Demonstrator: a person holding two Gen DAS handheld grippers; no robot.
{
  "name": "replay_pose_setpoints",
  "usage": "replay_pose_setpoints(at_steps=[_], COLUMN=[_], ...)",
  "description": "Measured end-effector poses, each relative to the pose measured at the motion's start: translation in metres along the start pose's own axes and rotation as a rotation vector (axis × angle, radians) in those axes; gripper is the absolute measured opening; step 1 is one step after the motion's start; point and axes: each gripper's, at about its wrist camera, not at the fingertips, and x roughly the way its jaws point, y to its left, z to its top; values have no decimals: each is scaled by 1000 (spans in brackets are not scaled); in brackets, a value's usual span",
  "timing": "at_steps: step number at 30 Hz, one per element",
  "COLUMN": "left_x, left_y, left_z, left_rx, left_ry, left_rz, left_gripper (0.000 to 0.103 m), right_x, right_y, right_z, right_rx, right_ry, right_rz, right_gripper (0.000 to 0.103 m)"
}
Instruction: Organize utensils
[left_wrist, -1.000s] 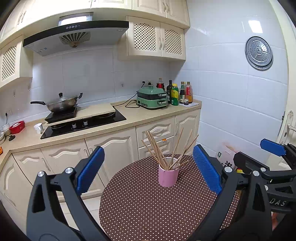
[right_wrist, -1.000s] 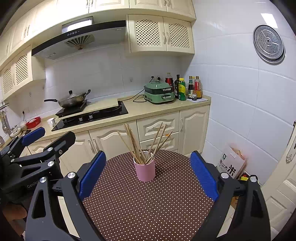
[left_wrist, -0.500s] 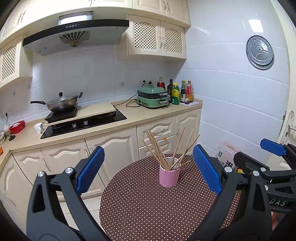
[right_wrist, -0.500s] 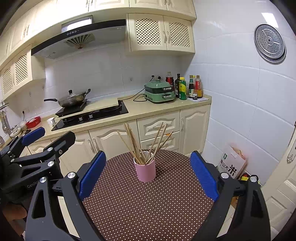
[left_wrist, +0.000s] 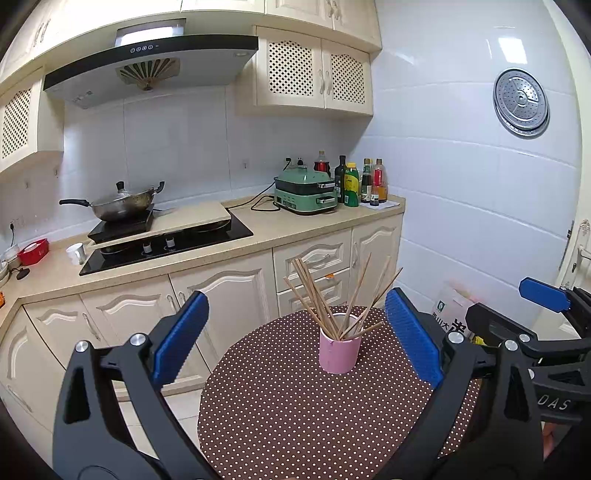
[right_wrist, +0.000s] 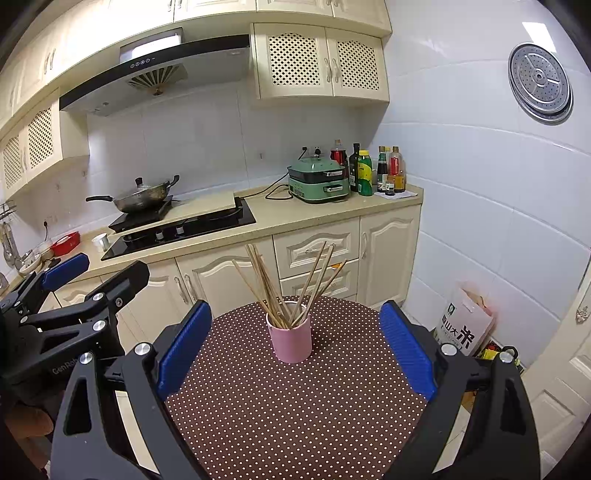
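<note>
1. Here, a round table (left_wrist: 295, 424) with a brown cloth of white dots fills the lower middle of both views; it stands in front of the cream kitchen cabinets (left_wrist: 221, 291).
2. The left gripper (left_wrist: 295, 339) hangs above the near edge of the table, its jaws spread wide and holding nothing; its blue pads (left_wrist: 181, 336) frame the cup from both sides, well apart from it.
3. The right gripper (right_wrist: 295, 345) is also spread wide and empty, just beside the left gripper, at the same near edge.
4. A pink cup (left_wrist: 340, 350) stands upright on the far half of the table, touching no gripper.
5. The wooden chopsticks (left_wrist: 325, 299) stand inside the pink cup and fan out above its rim, some leaning left, some right.
</note>
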Motion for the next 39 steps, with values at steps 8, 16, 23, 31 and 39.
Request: replay_pose_setpoints(at_steps=[8,16,23,31,39], left_x=[7,14,22,32,44], left_y=[2,3,4,3,2], left_z=[0,1,3,2,3], left_rx=[1,-1,-2,-10,-10], left_ry=[6,16,23,31,38], left_rz=[-1,1,9,10,20], left_gripper=[94,94,94,94,94], right_x=[4,11,18,28,40], right_y=[3,3,3,1,-2], right_z=[0,0,1,2,4], right_rx=[-1,-1,-3,-4,-9], right_ry=[6,16,23,32,45], right_rz=[-2,1,7,6,13], right_gripper=[89,89,89,89,89])
